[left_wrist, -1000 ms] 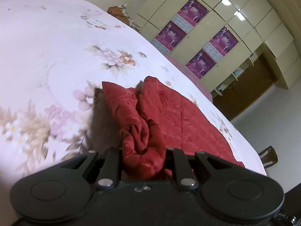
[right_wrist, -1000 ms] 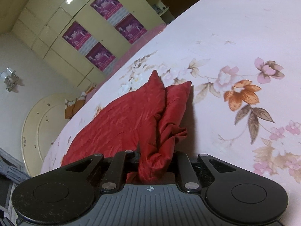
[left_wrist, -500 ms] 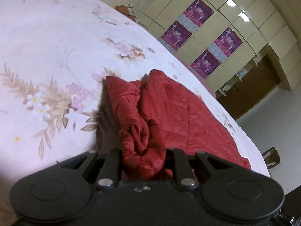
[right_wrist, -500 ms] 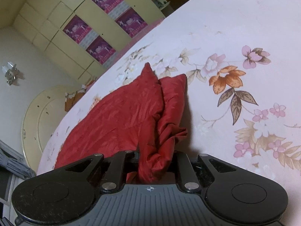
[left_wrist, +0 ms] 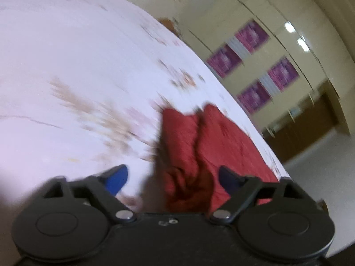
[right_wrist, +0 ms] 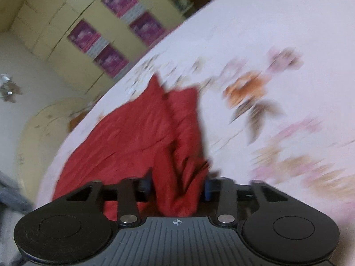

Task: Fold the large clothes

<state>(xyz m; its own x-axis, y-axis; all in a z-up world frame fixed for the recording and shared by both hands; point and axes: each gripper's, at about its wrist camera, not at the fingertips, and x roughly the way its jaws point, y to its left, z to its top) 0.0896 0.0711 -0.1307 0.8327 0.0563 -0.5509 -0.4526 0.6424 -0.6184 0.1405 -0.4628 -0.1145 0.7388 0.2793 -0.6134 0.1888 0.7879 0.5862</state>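
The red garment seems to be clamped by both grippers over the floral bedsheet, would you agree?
Not quite: the left gripper has its jaws spread, with the red garment loose between them, as the left wrist view shows. Only the right gripper clamps it over the floral bedsheet.

Red quilted garment (left_wrist: 224, 137), bunched near edge, spread flat on floral sheet (left_wrist: 66, 66)

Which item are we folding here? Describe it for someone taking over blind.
Look at the wide bed sheet, pale pink with a flower print. On it lies the red quilted garment, its bunched edge between the open left gripper and in the right gripper. It is the only solid red thing there.
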